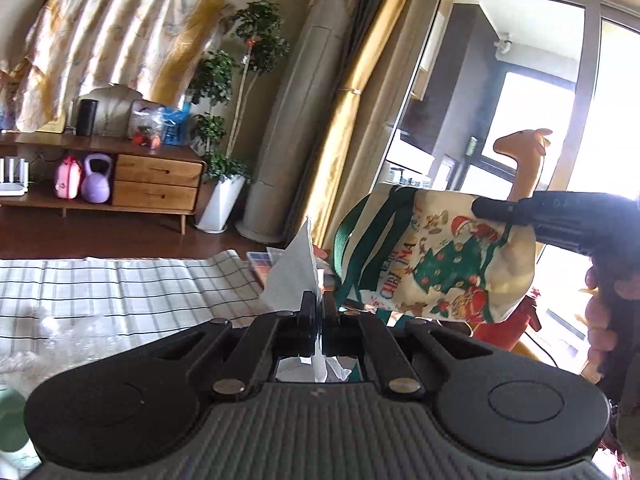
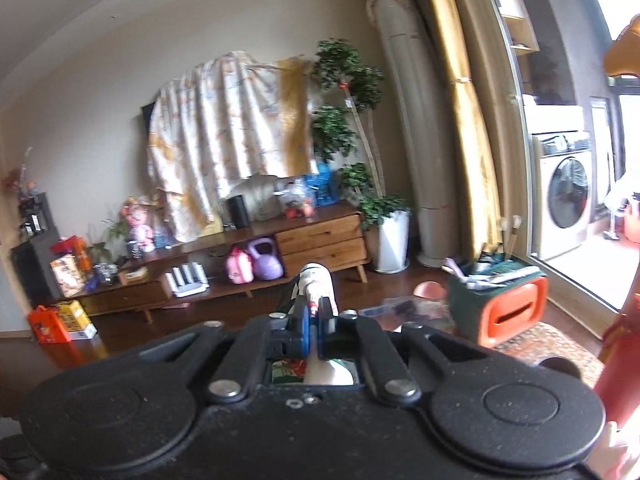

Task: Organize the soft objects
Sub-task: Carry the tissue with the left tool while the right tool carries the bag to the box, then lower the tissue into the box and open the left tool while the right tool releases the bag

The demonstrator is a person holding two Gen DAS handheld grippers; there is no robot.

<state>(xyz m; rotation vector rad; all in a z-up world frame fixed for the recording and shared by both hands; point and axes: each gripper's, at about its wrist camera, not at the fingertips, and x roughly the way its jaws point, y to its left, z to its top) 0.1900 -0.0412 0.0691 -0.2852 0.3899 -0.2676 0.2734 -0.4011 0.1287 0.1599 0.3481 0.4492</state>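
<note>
- Over by the glass door, a green bin with an orange handled side point(image 2: 500, 304) stands on the floor, crammed with papers and brushes.
- Nearer, a cream cloth tote printed with Christmas trees and green straps point(image 1: 440, 264) hangs in the air, a tan plush toy with a long neck point(image 1: 524, 168) rising out of it.
- Its far rim is pinched by the right gripper point(image 2: 318, 312), jaws clamped together on the fabric.
- Just beside the bag, a thin white crumpled tissue point(image 1: 296, 272) stands up from the left gripper point(image 1: 319, 312), whose jaws are closed tight on it.
</note>
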